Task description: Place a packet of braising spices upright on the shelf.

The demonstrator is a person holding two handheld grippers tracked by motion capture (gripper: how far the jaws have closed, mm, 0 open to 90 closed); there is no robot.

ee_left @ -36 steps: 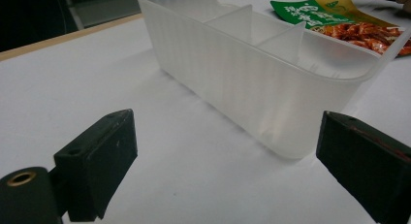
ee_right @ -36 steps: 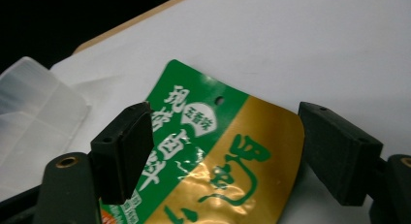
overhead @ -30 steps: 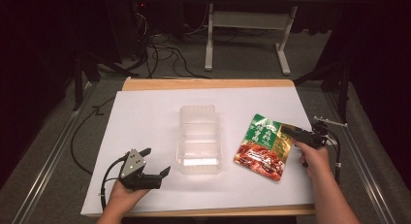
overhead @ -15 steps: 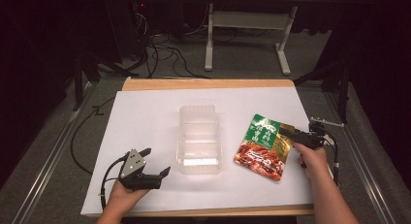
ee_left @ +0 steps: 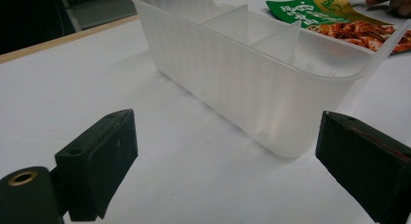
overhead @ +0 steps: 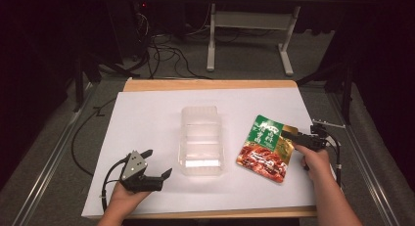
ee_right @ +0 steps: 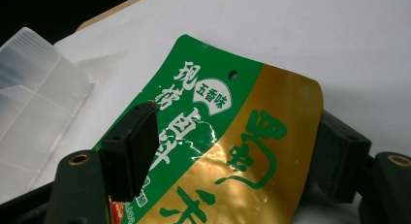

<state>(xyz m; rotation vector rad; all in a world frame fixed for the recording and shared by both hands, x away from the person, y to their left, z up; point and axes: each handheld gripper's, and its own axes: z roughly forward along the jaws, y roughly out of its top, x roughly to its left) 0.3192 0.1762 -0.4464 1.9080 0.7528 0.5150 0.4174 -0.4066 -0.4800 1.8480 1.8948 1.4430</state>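
Right gripper (ee_right: 228, 151), at the right edge of the surface (overhead: 147, 118) in the high view: its two black jaws stand apart on either side of the gold upper end of the food pouch (ee_right: 232, 136). One jaw lies over the green band of the pouch and the other sits behind the curled gold edge; whether the pads press on the film cannot be told. The pouch (overhead: 266, 147) lies flat on the white sheet, its green-and-gold end toward this gripper and its red pictured end toward the near edge. Just beside the pouch, toward the middle of the surface, stands a clear plastic container (overhead: 200, 140) with inner dividers, apart from the pouch. Left gripper (overhead: 149, 172), held in the person's left hand (overhead: 127, 199) at the near left: jaws wide with nothing between them, pointing at the near end wall of the container (ee_left: 252, 83), close to it but not touching.
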